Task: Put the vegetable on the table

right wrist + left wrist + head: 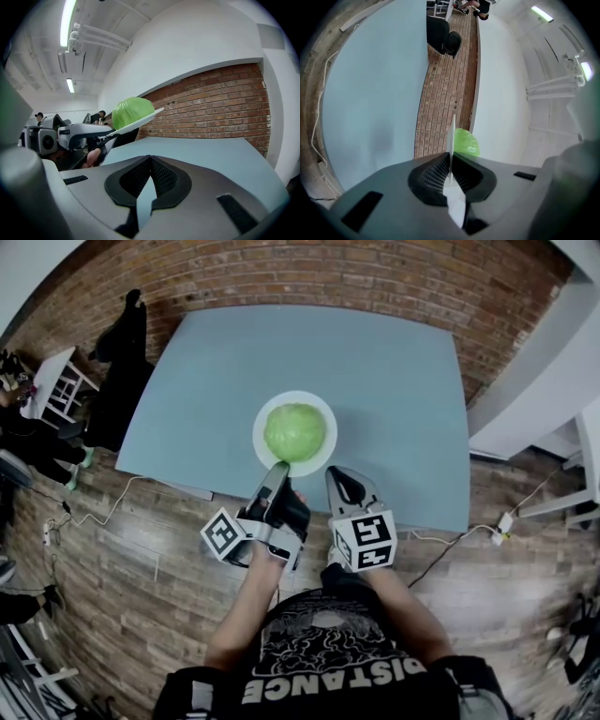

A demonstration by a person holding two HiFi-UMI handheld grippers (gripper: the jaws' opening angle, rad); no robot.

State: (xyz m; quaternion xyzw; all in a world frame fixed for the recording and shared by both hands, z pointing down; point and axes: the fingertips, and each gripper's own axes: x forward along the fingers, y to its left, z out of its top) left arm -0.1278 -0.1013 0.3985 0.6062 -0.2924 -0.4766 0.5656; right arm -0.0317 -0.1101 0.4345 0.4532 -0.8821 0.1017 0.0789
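Left gripper (279,468) reaches past the near edge of the table (234,362), rolled onto its side, jaws clamped on the rim of the plate (265,418) — bare forearm (246,606) extended behind. Right gripper (336,474) hangs just beside it — jaws closed together, holding nothing.

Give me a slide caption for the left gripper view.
Left gripper shut on white plate seen edge-on, green vegetable beyond.

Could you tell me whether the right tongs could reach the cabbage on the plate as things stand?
Probably yes: nothing stands between the right tongs and the cabbage, which lies uncovered on the plate held by the left tongs. The right pair is shut, though.
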